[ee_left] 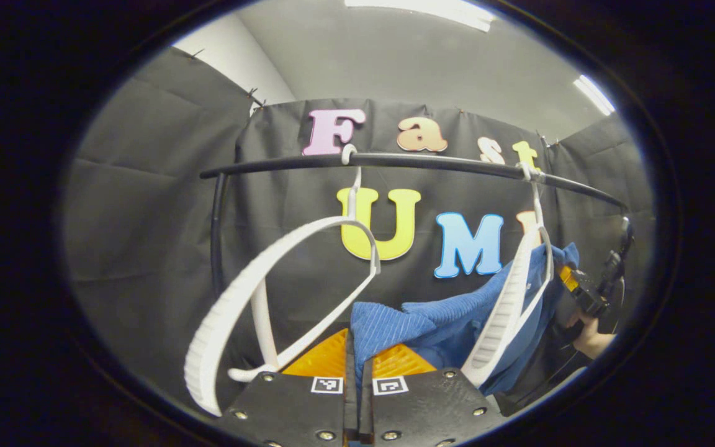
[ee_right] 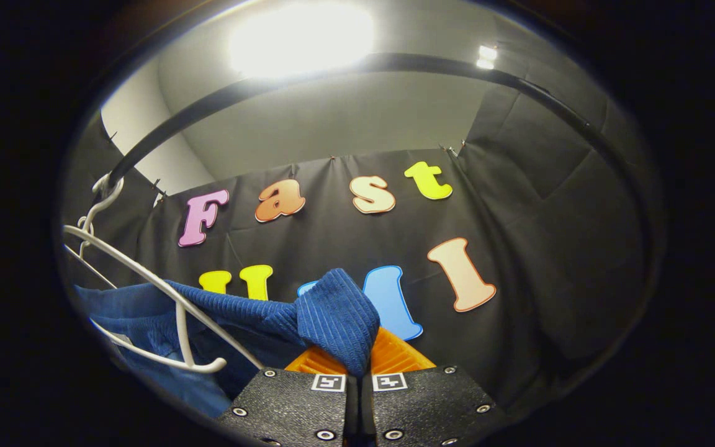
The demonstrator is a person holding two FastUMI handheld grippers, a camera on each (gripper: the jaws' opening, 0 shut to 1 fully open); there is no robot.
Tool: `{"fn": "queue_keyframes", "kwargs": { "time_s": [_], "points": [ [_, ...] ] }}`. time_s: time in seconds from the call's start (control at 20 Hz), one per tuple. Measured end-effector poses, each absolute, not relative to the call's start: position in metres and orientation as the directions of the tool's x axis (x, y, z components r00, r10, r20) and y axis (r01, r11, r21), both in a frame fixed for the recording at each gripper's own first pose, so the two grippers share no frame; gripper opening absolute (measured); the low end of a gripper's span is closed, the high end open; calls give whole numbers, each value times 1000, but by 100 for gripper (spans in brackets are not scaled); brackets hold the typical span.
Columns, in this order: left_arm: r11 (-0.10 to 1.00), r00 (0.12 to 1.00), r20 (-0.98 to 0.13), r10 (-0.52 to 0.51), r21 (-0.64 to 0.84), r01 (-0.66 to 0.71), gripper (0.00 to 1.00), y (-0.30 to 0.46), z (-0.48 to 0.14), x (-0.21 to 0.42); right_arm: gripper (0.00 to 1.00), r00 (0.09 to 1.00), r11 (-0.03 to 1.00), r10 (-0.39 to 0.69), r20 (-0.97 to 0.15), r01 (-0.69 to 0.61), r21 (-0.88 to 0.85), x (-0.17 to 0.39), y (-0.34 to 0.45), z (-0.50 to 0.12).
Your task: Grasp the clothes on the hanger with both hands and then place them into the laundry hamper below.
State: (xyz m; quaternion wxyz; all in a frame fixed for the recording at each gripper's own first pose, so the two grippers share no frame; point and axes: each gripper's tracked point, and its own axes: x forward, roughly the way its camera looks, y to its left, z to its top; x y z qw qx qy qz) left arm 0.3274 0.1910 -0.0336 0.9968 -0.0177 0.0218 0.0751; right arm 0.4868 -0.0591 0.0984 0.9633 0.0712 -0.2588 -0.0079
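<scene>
In the left gripper view, the left gripper (ee_left: 357, 363) has its fingers pressed together on a fold of the blue ribbed garment (ee_left: 395, 326); the cloth runs rightward through a white hanger (ee_left: 512, 298) hooked on the black rail (ee_left: 407, 160); a second white hanger (ee_left: 252, 298), bare, hangs tilted to the left; the other gripper (ee_left: 587, 288), held by a hand (ee_left: 593, 338), sits just past the garment. In the right gripper view, the right gripper (ee_right: 359, 366) is clamped on another fold of the garment (ee_right: 336, 316), beside a white hanger (ee_right: 146, 279).
</scene>
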Motion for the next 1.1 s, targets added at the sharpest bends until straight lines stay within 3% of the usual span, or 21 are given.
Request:
{"fn": "queue_keyframes", "kwargs": {
  "time_s": [0.4, 0.75, 1.1],
  "points": [
    [984, 978, -145, 151, -74, -163, 3, 173, -76, 336, 2, 945, 990, -46, 325, -2, 145, 494, -72, 43],
    [953, 959, -201, 201, -187, -239, 2, 176, -112, 271, 2, 965, 998, 20, 261, -36, 59, 419, -71, 18],
    [986, 972, -208, 108, -104, -132, 2, 154, -104, 224, 2, 987, 1000, -7, 164, 8, -6, 320, -79, -9]
  ]
}}
